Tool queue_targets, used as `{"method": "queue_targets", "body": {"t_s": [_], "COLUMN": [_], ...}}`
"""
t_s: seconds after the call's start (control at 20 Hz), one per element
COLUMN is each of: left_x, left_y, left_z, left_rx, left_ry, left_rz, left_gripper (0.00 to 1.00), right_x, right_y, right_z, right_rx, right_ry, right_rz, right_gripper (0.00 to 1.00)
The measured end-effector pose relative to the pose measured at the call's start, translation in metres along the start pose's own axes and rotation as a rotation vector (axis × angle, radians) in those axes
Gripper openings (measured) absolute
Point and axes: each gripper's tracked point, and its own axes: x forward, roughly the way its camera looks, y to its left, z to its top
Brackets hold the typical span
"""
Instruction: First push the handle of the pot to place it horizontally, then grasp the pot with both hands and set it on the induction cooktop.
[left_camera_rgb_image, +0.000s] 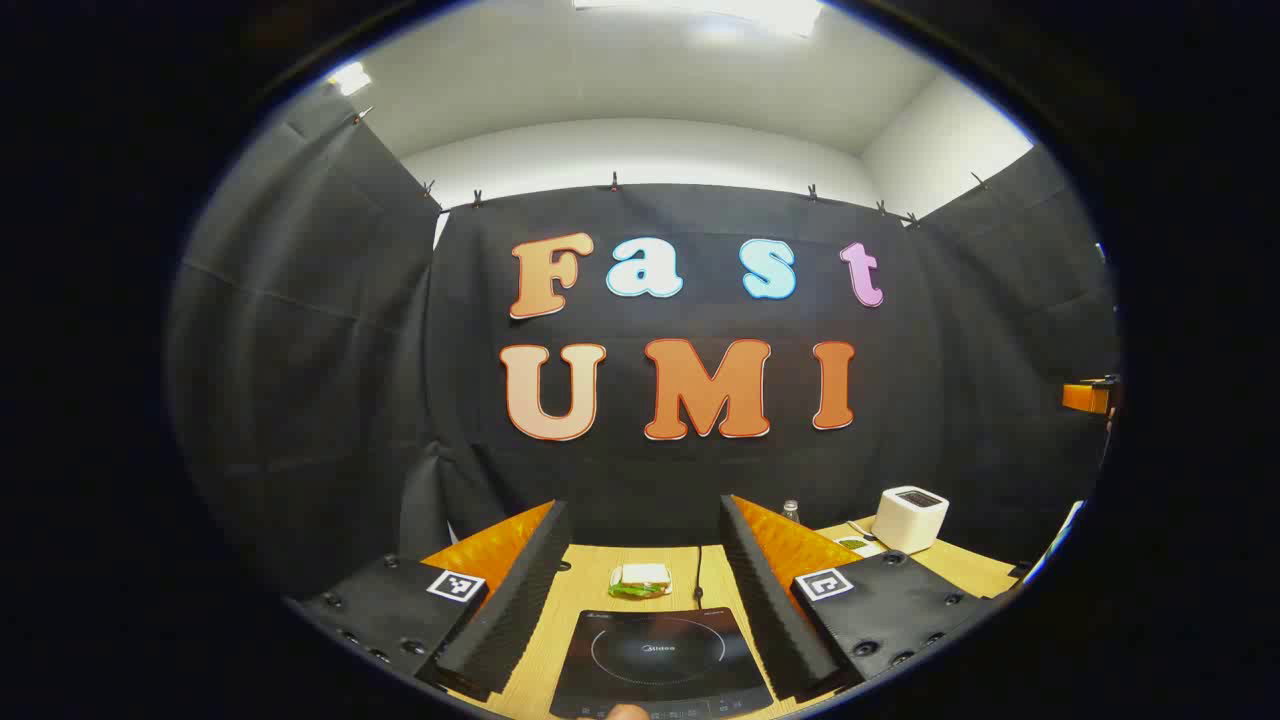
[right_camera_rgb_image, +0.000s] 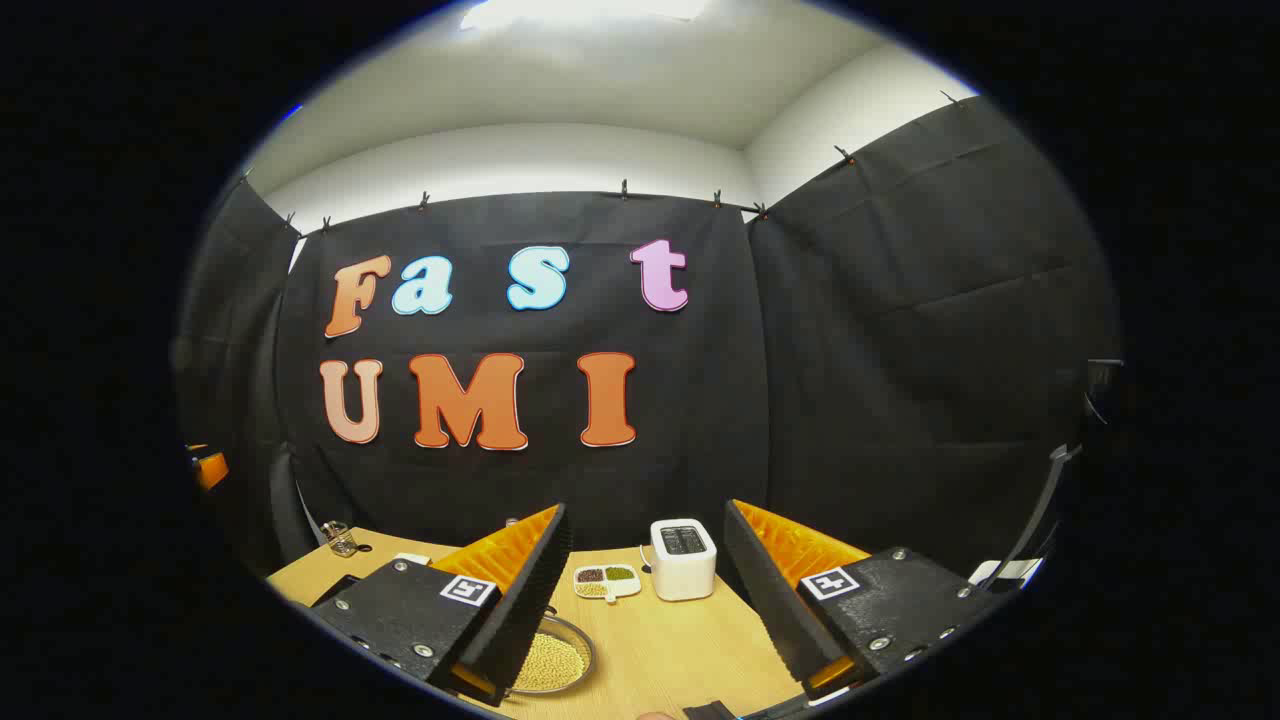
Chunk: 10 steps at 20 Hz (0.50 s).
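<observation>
Left gripper view: left hand-held gripper (left_camera_rgb_image: 640, 590) gapes wide, empty, above the cooktop (left_camera_rgb_image: 660, 660) on the desk (left_camera_rgb_image: 590, 590). Right gripper view: right hand-held gripper (right_camera_rgb_image: 645, 590) likewise spread and empty; pot's whereabouts can't be told. Locate its handle, then push gently sideways.

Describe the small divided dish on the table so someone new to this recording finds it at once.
Start at the light wooden table in the right gripper view, then the white boxy toaster at its back edge. Just left of the toaster lies a small white divided dish holding separate dark, green and yellowish portions; the round glass bowl of yellow beans nearby holds one kind.
</observation>
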Motion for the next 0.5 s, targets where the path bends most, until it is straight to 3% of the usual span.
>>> {"method": "queue_targets", "body": {"t_s": [0.05, 0.5], "left_x": [0.0, -0.003], "left_y": [-0.001, 0.007], "left_z": [0.002, 0.006], "left_rx": [0.001, -0.002], "left_ry": [-0.004, -0.011], "left_rz": [-0.003, 0.013], "left_gripper": [0.97, 0.97], "right_x": [-0.001, -0.002], "right_y": [0.001, 0.006], "right_z": [-0.001, 0.0], "right_rx": [0.001, 0.0], "right_ry": [0.002, 0.003], "right_rz": [0.001, 0.015], "right_gripper": [0.95, 0.95]}}
